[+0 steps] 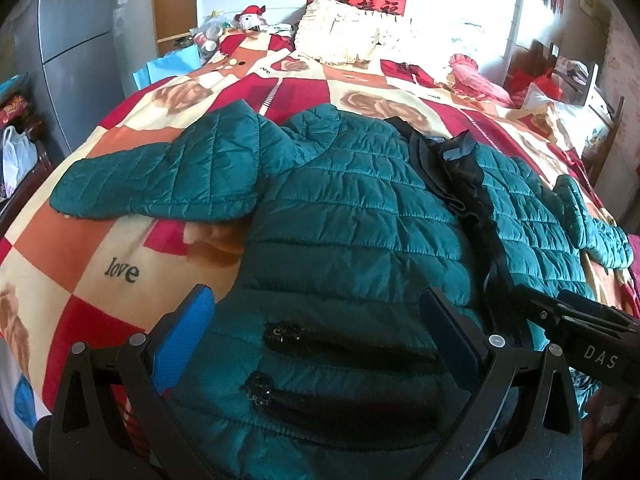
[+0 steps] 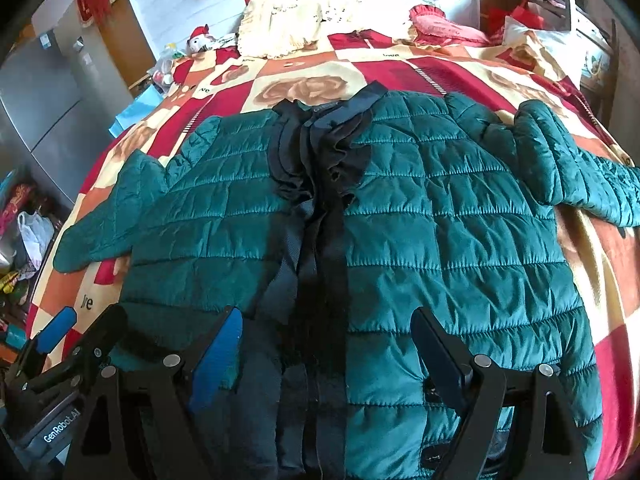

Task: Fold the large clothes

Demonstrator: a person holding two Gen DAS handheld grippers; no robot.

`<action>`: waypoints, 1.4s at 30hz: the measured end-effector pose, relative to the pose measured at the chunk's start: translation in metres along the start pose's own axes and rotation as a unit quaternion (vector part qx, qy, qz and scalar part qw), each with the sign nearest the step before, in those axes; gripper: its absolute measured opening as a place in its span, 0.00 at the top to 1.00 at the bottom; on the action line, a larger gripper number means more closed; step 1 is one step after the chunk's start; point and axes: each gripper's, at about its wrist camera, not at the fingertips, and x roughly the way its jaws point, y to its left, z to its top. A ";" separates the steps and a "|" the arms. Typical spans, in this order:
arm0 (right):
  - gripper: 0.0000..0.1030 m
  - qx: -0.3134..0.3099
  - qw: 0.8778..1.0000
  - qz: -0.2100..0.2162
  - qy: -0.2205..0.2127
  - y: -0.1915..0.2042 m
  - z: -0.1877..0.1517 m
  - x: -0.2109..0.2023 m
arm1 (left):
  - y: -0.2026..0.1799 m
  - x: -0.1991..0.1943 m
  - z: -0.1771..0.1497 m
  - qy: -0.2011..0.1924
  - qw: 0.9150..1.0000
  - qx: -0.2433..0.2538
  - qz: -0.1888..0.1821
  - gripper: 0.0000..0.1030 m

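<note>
A teal quilted jacket (image 1: 340,216) lies front up and spread flat on the bed, also in the right wrist view (image 2: 440,220). Its black placket (image 2: 324,240) runs down the middle, and both sleeves stretch outward. My left gripper (image 1: 320,320) is open above the jacket's lower left panel, over two black zip pockets (image 1: 352,352). My right gripper (image 2: 328,340) is open above the hem near the placket. The right gripper's body shows at the left wrist view's right edge (image 1: 592,332). The left gripper shows at the right wrist view's lower left (image 2: 60,344).
The bed has a red, orange and cream rose quilt (image 1: 120,240). Cream pillows (image 1: 344,36) and a pink cushion (image 1: 476,76) lie at the head. A grey fridge (image 1: 68,40) stands to the left, with bags (image 1: 16,156) on the floor. Cluttered furniture (image 1: 576,80) stands to the right.
</note>
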 end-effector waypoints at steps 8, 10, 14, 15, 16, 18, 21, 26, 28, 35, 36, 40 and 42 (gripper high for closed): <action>0.18 -0.001 1.000 0.003 0.003 0.004 0.007 0.006 | 0.002 0.004 0.005 0.000 1.000 0.001 0.006 0.00; 0.18 -0.001 1.000 0.003 0.003 0.006 0.010 0.008 | 0.003 0.005 0.007 0.000 1.000 0.000 0.006 0.00; 0.18 0.001 1.000 0.004 0.003 0.006 0.011 0.009 | 0.006 0.007 0.012 0.001 1.000 -0.004 0.006 0.00; 0.18 0.002 1.000 0.004 0.003 0.007 0.013 0.010 | 0.006 0.008 0.013 0.001 1.000 -0.004 0.006 0.00; 0.18 0.003 1.000 0.004 0.002 0.007 0.015 0.011 | 0.007 0.008 0.015 0.001 1.000 -0.004 0.007 0.00; 0.18 0.005 1.000 0.004 0.002 0.008 0.019 0.013 | 0.008 0.009 0.017 0.000 1.000 -0.004 0.008 0.00; 0.18 0.007 1.000 0.006 0.004 0.008 0.024 0.017 | 0.009 0.012 0.021 0.001 1.000 -0.004 0.010 0.00; 0.18 0.007 1.000 0.007 0.004 0.010 0.028 0.021 | 0.011 0.018 0.025 0.003 1.000 -0.006 0.013 0.00; 0.18 0.006 1.000 0.007 0.006 0.011 0.030 0.023 | 0.013 0.019 0.027 0.005 1.000 -0.008 0.013 0.00; 0.18 -0.003 1.000 0.001 0.007 0.016 0.039 0.033 | 0.026 0.023 0.033 0.007 1.000 -0.018 0.018 0.00; 0.18 -0.003 1.000 0.001 0.007 0.016 0.040 0.034 | 0.030 0.024 0.035 0.006 1.000 -0.020 0.021 0.00; 0.18 -0.003 1.000 0.001 0.011 0.018 0.044 0.044 | 0.052 0.029 0.042 0.007 0.999 -0.038 0.034 0.00; 0.18 -0.003 1.000 0.001 0.013 0.020 0.045 0.048 | 0.061 0.031 0.044 0.007 0.998 -0.044 0.039 0.00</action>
